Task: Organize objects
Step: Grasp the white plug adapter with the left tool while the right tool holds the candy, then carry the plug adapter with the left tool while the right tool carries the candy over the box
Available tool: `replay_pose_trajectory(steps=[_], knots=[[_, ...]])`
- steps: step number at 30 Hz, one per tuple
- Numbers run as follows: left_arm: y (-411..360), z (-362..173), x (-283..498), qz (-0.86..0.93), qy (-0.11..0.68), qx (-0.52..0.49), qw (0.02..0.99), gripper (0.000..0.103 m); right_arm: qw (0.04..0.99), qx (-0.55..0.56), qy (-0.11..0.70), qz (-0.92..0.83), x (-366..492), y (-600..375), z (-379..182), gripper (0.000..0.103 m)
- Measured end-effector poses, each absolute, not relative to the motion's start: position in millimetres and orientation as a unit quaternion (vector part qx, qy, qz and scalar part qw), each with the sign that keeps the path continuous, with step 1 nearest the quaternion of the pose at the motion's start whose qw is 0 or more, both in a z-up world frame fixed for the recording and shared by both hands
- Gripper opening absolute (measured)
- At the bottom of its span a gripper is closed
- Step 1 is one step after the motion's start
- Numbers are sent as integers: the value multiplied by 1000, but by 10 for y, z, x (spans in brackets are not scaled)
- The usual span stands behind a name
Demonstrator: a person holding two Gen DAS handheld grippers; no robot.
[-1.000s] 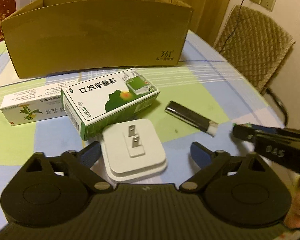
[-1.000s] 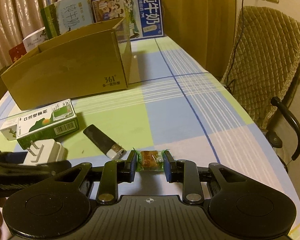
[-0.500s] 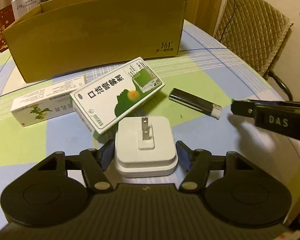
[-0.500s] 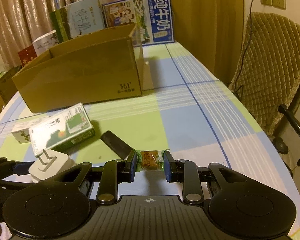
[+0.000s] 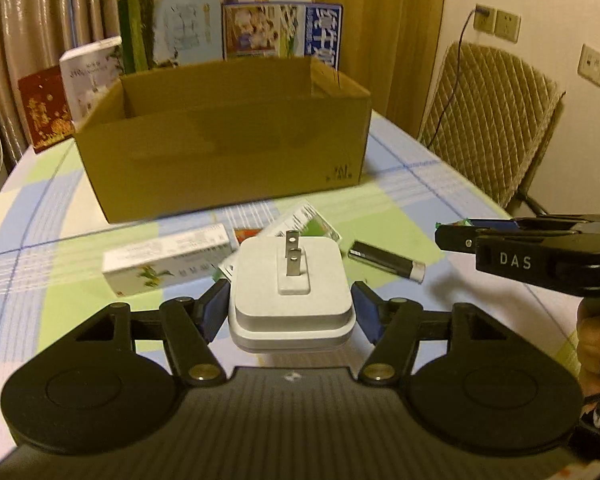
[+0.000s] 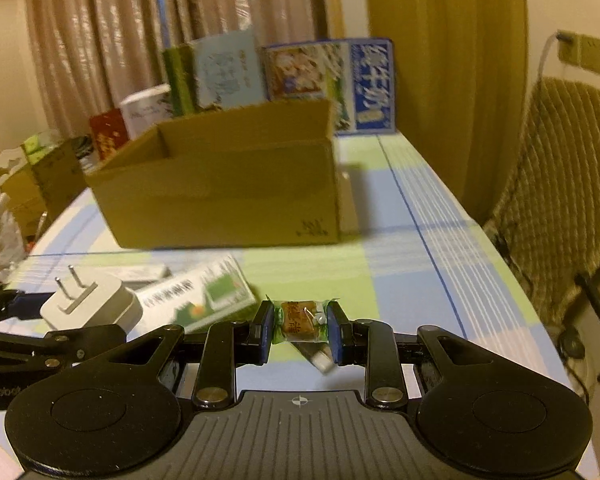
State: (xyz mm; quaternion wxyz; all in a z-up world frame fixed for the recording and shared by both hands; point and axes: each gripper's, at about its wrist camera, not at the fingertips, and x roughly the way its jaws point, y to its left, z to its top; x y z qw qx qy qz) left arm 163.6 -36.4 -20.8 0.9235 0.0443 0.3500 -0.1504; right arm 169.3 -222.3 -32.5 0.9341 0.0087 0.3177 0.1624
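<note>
Checked tablecloth point(image 5: 440, 184) carries cardboard box point(image 5: 228, 160), two medicine cartons point(image 5: 168, 264), black lighter, perhaps point(image 5: 384, 266).

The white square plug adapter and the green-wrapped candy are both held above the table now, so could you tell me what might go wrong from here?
1. The white square plug adapter is held by the left gripper only at its smooth side edges; it might slip.
2. The small green-wrapped candy in the right gripper could squirm out of its crinkly wrapper grip.
3. Both grippers are close together; they may collide heading for the brown cardboard box.
</note>
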Motion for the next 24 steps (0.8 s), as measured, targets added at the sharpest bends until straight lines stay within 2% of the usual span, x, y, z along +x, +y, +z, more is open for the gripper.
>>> replay_pose_trajectory(steps=[13, 24], knots=[[-31, 436, 1825, -145, 288, 71, 944, 61, 937, -41, 256, 235, 1939, -1852, 184, 25], [286, 401, 2144, -111, 296, 18, 948, 61, 933, -30, 261, 246, 2159, -1700, 162, 25]])
